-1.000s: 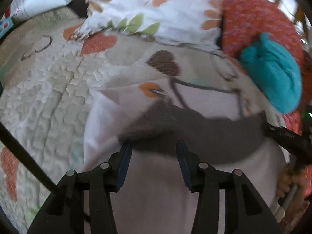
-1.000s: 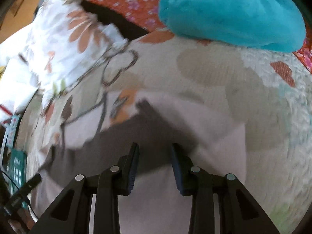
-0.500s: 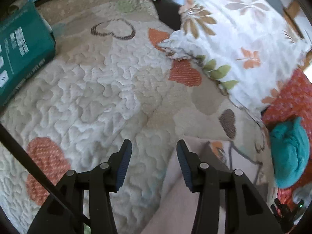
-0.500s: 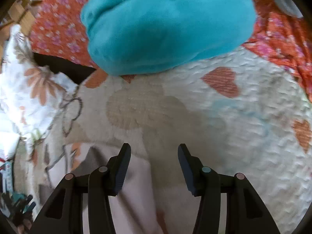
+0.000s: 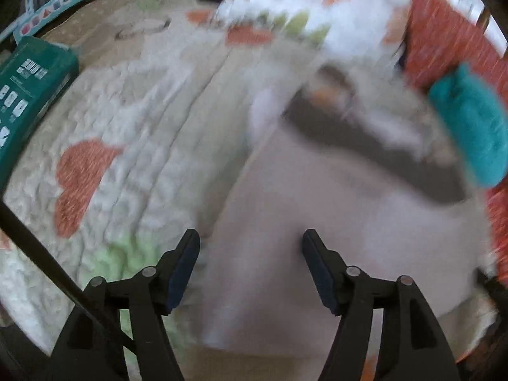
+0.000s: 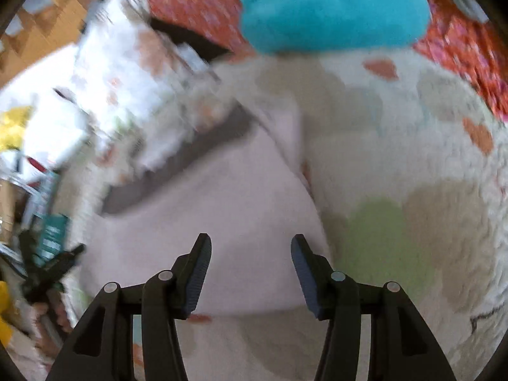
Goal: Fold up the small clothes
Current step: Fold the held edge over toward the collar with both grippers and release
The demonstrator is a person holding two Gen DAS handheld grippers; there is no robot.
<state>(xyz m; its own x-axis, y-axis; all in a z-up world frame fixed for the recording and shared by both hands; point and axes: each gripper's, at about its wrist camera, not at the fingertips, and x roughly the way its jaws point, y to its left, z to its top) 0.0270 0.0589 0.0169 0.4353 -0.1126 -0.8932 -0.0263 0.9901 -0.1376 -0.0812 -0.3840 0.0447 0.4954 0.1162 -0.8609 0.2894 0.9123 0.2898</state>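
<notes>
Quilted cream bedspread (image 5: 133, 120) with orange hearts fills both my views, a teal box (image 5: 28, 95) at its left edge and a turquoise plush bundle (image 6: 330, 9) against red floral fabric (image 5: 444, 35) at the far side. Pale pink garment (image 6: 222, 228) lies flat mid-bed, blurred. My left gripper (image 5: 250, 266) and right gripper (image 6: 250, 270) hover over it, tongs spread wide, holding nothing.
</notes>
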